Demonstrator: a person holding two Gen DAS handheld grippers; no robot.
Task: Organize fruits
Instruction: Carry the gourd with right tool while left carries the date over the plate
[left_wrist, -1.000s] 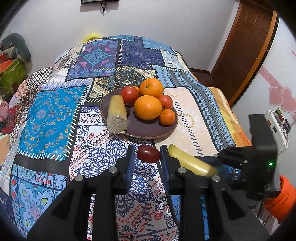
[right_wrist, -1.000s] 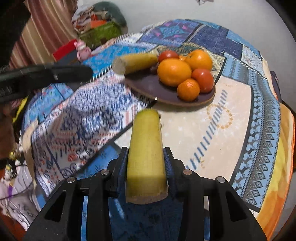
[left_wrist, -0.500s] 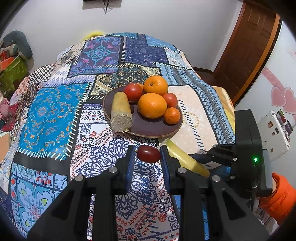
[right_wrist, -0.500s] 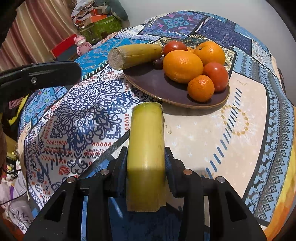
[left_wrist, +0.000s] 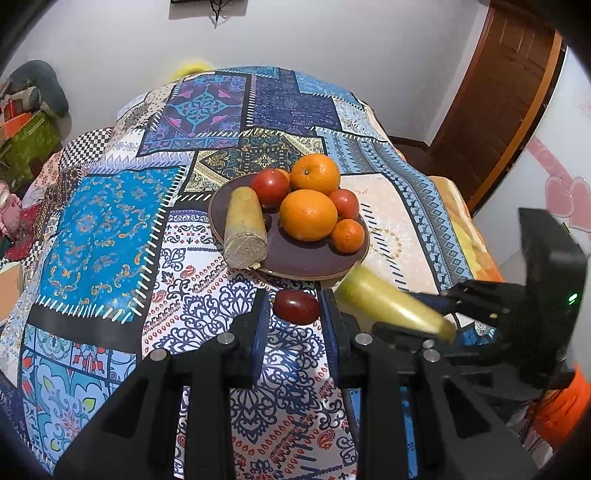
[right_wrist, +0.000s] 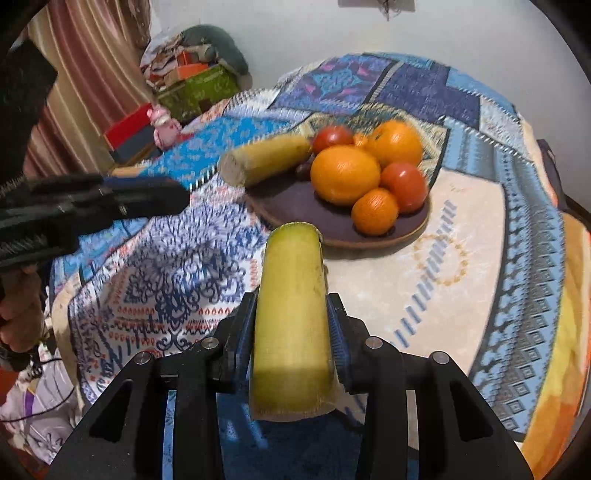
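Note:
A brown plate (left_wrist: 295, 260) on the patchwork cloth holds two oranges (left_wrist: 308, 214), two tomatoes (left_wrist: 271, 186), a small mandarin (left_wrist: 347, 235) and a cut yellow-green stalk piece (left_wrist: 243, 225). My left gripper (left_wrist: 293, 309) hovers just short of the plate's near rim, shut on a small dark red fruit (left_wrist: 295, 307). My right gripper (right_wrist: 291, 321) is shut on a second yellow-green stalk piece (right_wrist: 291, 314), whose far end points at the plate (right_wrist: 369, 242). In the left wrist view that piece (left_wrist: 388, 302) lies beside the plate's right front rim.
The round table's cloth (left_wrist: 110, 229) drops away on all sides. A wooden door (left_wrist: 509, 92) stands at the back right. Boxes and bags (right_wrist: 192, 81), a pink toy (right_wrist: 164, 123) and a striped curtain (right_wrist: 92, 74) are left of the table. A hand (right_wrist: 18, 306) holds the left gripper (right_wrist: 147, 195).
The right gripper has lifted slightly with its stalk piece, whose tip is now nearer the plate's rim. The left gripper still holds the red fruit in the same place.

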